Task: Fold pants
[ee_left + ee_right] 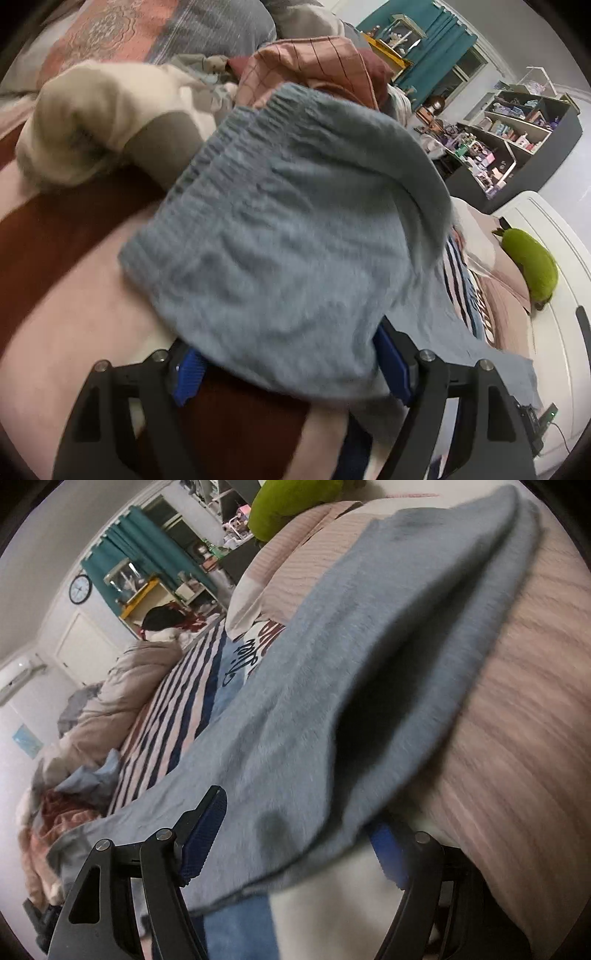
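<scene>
Soft grey ribbed-waist pants [280,229]

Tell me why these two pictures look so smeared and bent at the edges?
Left wrist view: the grey-blue pants are softly motion-blurred, the shelves behind stay sharper, and the fisheye lens curves the room inside a dark round border. Right wrist view: heavier streaking on the pink bedding, while the wall clock stays crisp.

I see the pants [280,236] lying across my bed [74,295], waistband end toward the heap of clothes [110,118] at its far edge. Right of them a pillow [513,295] carries a plush toy [532,262].
</scene>
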Motion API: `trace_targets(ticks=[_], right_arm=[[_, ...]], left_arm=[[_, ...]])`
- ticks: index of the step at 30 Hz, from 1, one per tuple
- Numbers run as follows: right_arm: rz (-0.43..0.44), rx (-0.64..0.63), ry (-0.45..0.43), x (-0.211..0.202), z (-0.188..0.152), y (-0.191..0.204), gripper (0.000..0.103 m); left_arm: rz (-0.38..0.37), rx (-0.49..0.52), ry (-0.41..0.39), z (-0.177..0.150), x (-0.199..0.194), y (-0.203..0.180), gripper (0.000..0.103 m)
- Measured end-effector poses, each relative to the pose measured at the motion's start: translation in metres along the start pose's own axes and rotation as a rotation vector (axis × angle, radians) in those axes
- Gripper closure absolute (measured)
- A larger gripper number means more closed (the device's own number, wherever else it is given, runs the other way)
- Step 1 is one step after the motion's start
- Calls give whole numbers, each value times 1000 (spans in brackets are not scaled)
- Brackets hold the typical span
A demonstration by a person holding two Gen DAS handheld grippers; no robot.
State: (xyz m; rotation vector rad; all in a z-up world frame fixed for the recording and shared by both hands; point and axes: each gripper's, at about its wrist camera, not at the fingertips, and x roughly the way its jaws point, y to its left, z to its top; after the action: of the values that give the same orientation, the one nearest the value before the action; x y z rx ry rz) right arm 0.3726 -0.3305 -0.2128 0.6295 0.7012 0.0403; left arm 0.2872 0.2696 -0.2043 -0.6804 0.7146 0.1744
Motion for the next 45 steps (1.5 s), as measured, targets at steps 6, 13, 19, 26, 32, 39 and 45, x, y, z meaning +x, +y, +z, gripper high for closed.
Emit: trace_targets(ticks=[6,13,19,26,32,39,45], right_arm=[[-31,-11,-52,2,18,-1,81],[-51,-47,-182,-22,26,-2,102],[-25,-64,-188,-41,36,-6,102],[-36,-99,-108,-45,32,-3,77],[-110,-148,-97,-25,41,1,79],[-142,-197,-210,-36,45,0,103],[-104,-206,-238,-79,39,1,103]], left_arm=[[21,-44,-23,8,9,6,30],[-32,-26,-44,9,-14,12,94],[-22,20,-97,16,-53,12,97],[-16,36,-71,8,-52,11,97],[7,64,-96,6,-49,6,97],[-4,125,-137,7,-64,-3,97],[-9,163,-150,-1,-101,-10,97]])
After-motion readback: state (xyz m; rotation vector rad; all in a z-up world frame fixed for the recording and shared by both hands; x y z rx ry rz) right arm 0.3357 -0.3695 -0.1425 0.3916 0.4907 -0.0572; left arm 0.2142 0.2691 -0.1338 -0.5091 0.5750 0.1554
